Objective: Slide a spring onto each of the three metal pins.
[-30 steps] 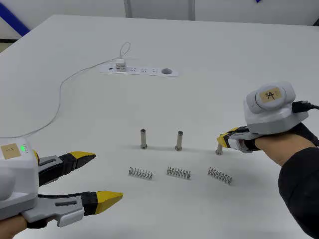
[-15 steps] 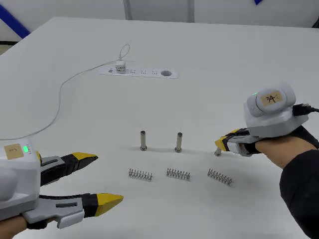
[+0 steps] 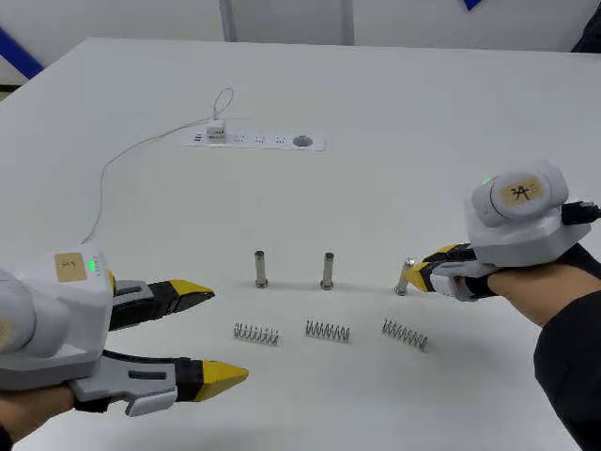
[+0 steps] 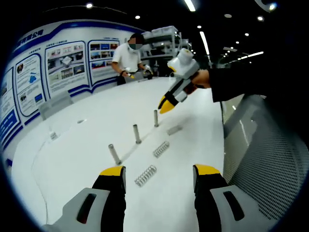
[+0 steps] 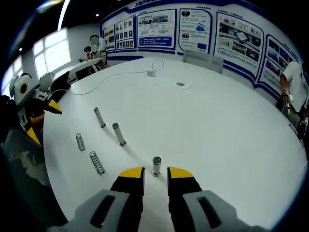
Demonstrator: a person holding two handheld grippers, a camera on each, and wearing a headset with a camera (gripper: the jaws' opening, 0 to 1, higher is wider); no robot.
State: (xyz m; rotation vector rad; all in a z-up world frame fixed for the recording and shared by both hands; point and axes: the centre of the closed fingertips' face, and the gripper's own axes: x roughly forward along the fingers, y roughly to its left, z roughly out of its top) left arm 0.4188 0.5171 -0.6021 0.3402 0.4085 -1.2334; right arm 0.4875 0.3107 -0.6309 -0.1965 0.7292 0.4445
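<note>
Three metal pins stand in a row on the white table: left pin (image 3: 260, 269), middle pin (image 3: 328, 271), right pin (image 3: 405, 277). In front of each lies a spring: left spring (image 3: 255, 334), middle spring (image 3: 327, 330), right spring (image 3: 405, 334). My left gripper (image 3: 218, 335) is wide open at the lower left, with the left spring (image 4: 146, 175) lying just ahead between its jaws. My right gripper (image 3: 420, 274) sits beside the right pin (image 5: 156, 166), which stands in the narrow gap between its slightly parted tips without touching them.
A white power strip (image 3: 254, 139) with a plugged adapter lies farther back, its cable (image 3: 122, 155) curving off to the left. A person (image 4: 128, 57) stands at another table in the background. A table edge runs close behind the left gripper.
My left gripper has come forward and to the right, closer to the left spring. The right gripper has stayed at the right pin, settling a little lower. Pins and springs have not moved.
</note>
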